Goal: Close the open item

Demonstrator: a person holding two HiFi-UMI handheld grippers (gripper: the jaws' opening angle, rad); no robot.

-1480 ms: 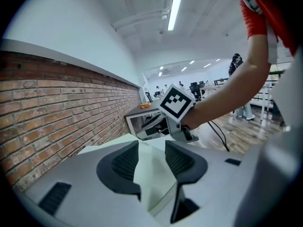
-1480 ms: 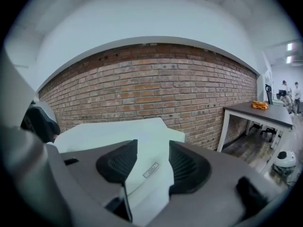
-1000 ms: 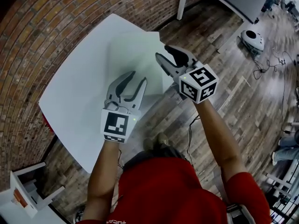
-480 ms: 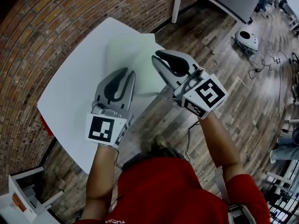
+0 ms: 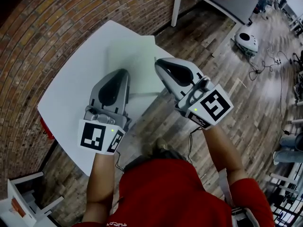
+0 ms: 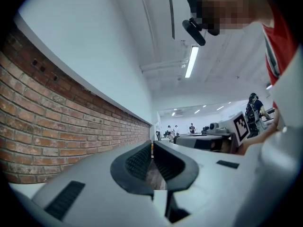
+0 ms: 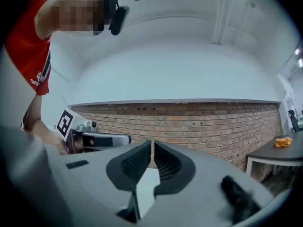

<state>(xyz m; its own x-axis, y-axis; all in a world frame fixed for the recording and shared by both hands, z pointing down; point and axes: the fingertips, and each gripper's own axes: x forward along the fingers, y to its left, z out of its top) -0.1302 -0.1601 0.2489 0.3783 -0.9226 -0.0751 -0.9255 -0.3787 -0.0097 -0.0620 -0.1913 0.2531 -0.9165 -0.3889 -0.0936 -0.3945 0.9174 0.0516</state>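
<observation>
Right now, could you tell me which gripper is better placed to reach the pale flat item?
Left, probably: the left gripper hangs over the pale flat item, the right gripper over the edge of the table beside it. Both have just been closing, with nothing between the jaws.

table (image 5: 66, 100): white | wall (image 5: 47, 22): red brick | shirt (image 5: 161, 190): red (white lettering) | left gripper (image 5: 124, 72): grey

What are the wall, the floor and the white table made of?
The wall looks like real brick: rough reddish blocks with pale mortar lines between them. The floor seems to be wood planks, dull brown, with long seams and streaky grain. The table has a smooth, plain white top, maybe painted board or laminate; its look leaves that open.
</observation>
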